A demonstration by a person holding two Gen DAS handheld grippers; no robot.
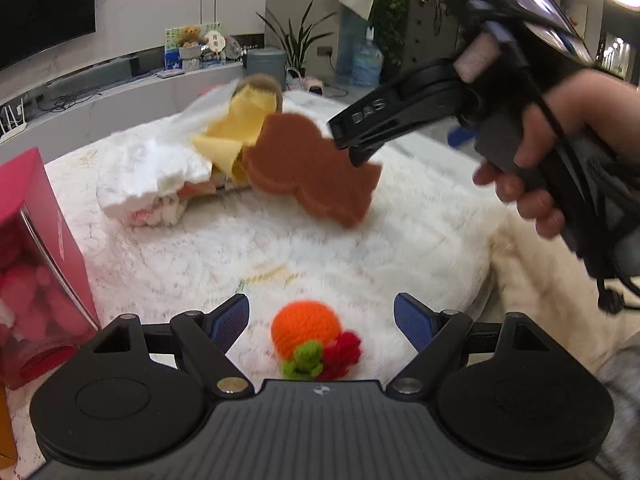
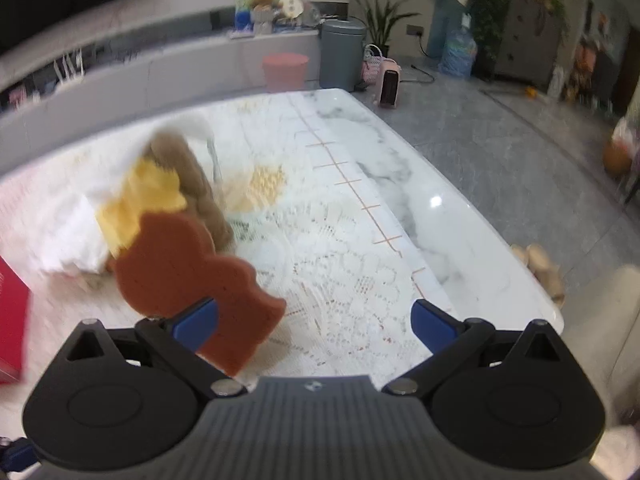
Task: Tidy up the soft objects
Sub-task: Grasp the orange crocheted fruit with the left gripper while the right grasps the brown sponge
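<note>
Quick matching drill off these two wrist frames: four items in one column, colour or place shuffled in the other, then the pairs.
Items:
1. sponge
2. crocheted ball
3. box
4. cloth

Descriptions:
A. yellow, lying on the pile at the back
B. orange, between the fingers of the open left hand-held gripper
C. brown, at the tips of the right hand-held gripper
D. pink, standing at the left edge of the left wrist view

Pairs: 1-C, 2-B, 3-D, 4-A
</note>
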